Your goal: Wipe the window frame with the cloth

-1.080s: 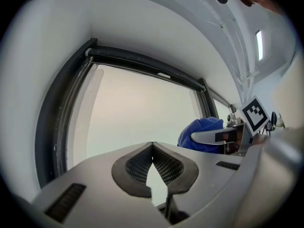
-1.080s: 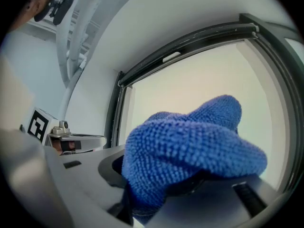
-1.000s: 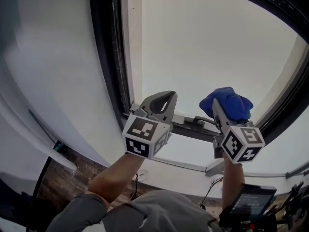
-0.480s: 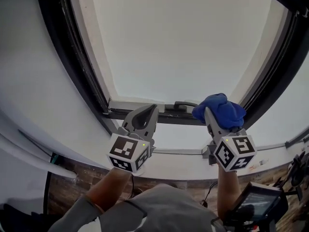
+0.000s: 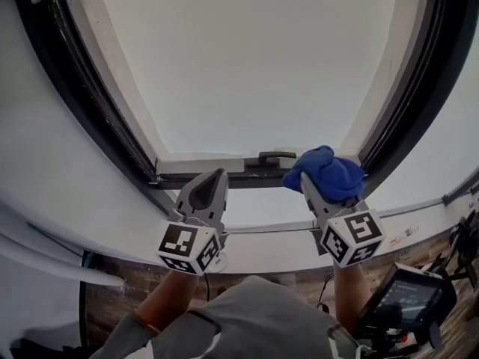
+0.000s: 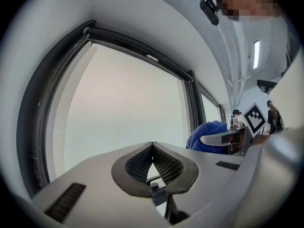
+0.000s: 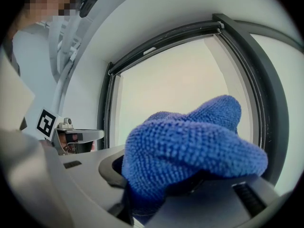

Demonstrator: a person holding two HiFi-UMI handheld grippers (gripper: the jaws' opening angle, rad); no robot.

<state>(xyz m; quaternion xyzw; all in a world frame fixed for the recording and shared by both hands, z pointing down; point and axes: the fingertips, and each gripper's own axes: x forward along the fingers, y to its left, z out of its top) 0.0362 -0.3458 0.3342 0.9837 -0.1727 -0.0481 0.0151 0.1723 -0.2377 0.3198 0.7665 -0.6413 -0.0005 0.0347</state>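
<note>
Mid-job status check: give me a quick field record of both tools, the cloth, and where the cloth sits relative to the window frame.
left tool: jaws together, holding nothing, tip near the frame's bottom rail
right tool: shut on the blue cloth
cloth position: bunched at the lower right corner of the window frame, just right of the handle
cloth contact with frame: cannot tell
</note>
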